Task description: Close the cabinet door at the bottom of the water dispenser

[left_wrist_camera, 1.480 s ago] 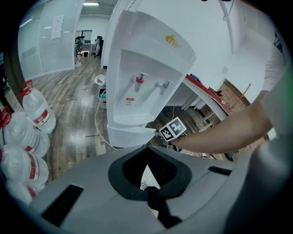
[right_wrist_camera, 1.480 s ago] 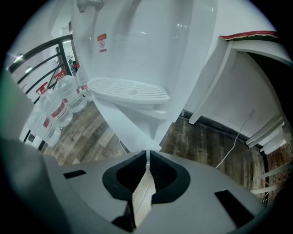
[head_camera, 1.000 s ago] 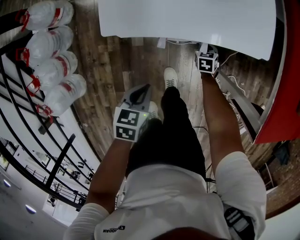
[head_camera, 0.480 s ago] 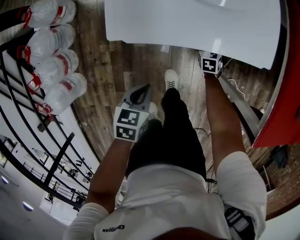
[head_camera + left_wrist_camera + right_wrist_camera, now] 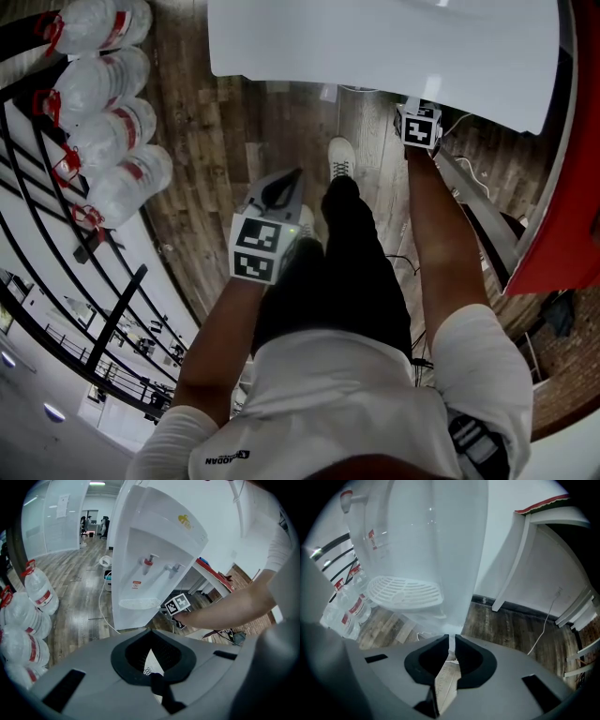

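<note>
Just ahead of our right gripper (image 5: 452, 641) stands the water dispenser (image 5: 375, 47). Its cabinet door (image 5: 457, 613), the white panel below the drip tray (image 5: 405, 592), sits right at the tips. Those jaws are drawn almost together, leaving a thin slit; whether they pinch the door's edge we cannot tell. Well back from it, our left gripper (image 5: 150, 631) hangs pressed together and empty, with bottles (image 5: 103, 122) off to its left.

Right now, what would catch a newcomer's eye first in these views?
The tall white water dispenser, with its two taps, fills the centre of the left gripper view. The right gripper reaches in low against its side, and a stack of big water bottles sits at the head view's left.
</note>
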A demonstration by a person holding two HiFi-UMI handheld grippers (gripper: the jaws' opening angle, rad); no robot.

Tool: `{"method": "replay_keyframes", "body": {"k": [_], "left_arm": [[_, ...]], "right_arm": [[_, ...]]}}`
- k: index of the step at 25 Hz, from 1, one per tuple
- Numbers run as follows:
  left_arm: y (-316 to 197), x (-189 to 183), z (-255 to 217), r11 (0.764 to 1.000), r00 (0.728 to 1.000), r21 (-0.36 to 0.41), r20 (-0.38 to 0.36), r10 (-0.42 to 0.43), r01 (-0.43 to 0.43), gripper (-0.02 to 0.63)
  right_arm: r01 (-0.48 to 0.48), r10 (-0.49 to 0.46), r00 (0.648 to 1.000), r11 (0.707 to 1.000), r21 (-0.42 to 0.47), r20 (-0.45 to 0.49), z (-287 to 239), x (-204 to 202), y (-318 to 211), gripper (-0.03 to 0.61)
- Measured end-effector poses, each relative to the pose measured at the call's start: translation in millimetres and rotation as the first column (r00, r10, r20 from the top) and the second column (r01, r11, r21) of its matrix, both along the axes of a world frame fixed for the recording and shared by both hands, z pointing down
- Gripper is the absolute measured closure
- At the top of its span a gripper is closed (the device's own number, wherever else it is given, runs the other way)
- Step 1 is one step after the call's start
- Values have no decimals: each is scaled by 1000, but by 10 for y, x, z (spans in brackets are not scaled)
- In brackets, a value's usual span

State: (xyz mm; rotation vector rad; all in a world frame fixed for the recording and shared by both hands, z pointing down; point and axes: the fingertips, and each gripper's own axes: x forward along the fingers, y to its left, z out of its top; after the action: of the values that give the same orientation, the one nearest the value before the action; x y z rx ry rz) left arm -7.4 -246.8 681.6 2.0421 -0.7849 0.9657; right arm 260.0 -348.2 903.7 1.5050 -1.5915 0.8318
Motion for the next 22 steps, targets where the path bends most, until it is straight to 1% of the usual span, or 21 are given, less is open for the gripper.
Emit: {"method": "replay_keyframes", "body": {"k": [4, 7, 8, 10, 11, 13, 15, 19, 22], "left_arm": [[39, -22, 10, 1000, 1000, -2, 3, -1, 1, 620], [62, -49, 13, 1000, 1000, -1, 6, -8, 8, 620], [66, -57, 12, 1000, 1000, -1, 6, -11, 11, 620], [68, -75, 13, 1000, 1000, 0, 5, -17, 17, 620], [67, -82, 13, 1000, 1000, 0, 4, -19, 19, 620], [65, -92, 11, 1000, 1000, 3, 2, -23, 23, 620], [70, -98, -1, 1000, 1000, 10, 1, -27, 27, 620], [83, -110, -118, 999, 999, 32, -12, -31, 31, 620], [126, -143, -251, 997, 999, 66, -34, -28, 31, 620]], "right_arm": [[-36, 36, 999, 999, 6, 20, 64, 7, -50, 537], [-37, 37, 999, 999, 34, 23, 50, 33, -137, 537], [-32, 30, 999, 998, 55, 40, 24, 6, -191, 537], [-21, 10, 994, 995, 101, 109, -31, -136, -303, 537], [-26, 14, 993, 994, 102, 119, -30, -155, -307, 537], [-57, 54, 997, 997, 55, 63, 22, -18, -196, 537], [-68, 67, 998, 997, 27, 21, 26, 68, -110, 537], [-40, 39, 999, 999, 29, 14, -130, 34, -15, 537], [-26, 26, 1000, 999, 48, -2, -328, 8, 92, 537]]}}
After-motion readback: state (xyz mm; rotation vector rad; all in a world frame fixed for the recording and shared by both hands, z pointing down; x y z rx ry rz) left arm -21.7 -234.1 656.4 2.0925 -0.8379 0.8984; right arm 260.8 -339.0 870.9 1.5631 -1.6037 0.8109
